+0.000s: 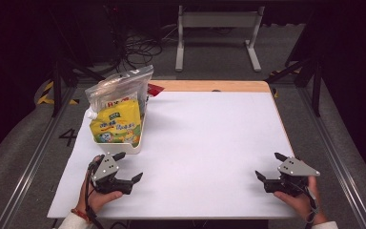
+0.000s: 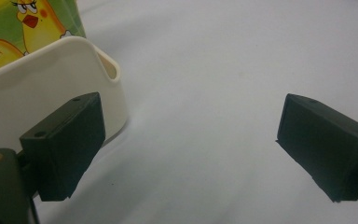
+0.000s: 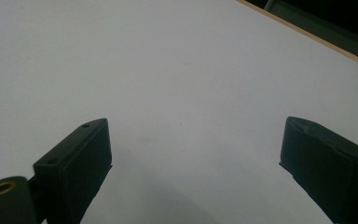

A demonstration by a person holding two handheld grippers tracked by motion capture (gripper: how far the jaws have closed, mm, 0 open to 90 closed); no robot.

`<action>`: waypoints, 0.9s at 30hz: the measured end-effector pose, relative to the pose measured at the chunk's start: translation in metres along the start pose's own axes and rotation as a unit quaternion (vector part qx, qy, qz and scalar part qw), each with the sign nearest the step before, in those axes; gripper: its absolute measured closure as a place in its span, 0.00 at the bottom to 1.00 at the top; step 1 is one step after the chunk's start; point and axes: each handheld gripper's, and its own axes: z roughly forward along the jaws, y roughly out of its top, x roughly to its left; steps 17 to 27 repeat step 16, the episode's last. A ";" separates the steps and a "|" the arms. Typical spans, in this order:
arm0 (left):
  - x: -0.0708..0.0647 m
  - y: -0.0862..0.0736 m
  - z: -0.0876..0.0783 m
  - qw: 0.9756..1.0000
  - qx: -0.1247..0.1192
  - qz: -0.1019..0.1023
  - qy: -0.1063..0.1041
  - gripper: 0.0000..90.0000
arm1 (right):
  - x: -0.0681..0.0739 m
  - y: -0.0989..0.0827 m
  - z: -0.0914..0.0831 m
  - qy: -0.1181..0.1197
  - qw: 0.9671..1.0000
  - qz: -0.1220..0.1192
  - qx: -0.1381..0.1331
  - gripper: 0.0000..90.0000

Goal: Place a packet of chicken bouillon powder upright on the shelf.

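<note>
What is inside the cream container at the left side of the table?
The cream container holds a yellow pouch with a cartoon chick at the front and a clear bag standing behind it. Their lower parts and the container's bottom are hidden by its wall.

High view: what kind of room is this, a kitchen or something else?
Probably a recording lab or studio, not a kitchen. A white-topped table with a wooden edge stands amid dark surroundings, loose black cables lie on the grey floor, and yellow-black hazard tape marks it.

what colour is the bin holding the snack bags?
Cream white bin, plain, no pattern. Clearest in the left gripper view, just beyond the left gripper.
</note>
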 end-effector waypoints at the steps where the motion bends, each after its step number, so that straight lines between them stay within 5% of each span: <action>1: 0.000 0.000 0.000 1.000 0.000 0.002 0.001 0.10 | 0.000 0.000 0.000 -0.001 1.000 -0.002 0.001 0.10; 27: 0.001 0.002 0.003 1.000 -0.003 0.000 -0.003 0.09 | 0.000 0.000 -0.002 -0.002 1.000 0.003 0.000 0.10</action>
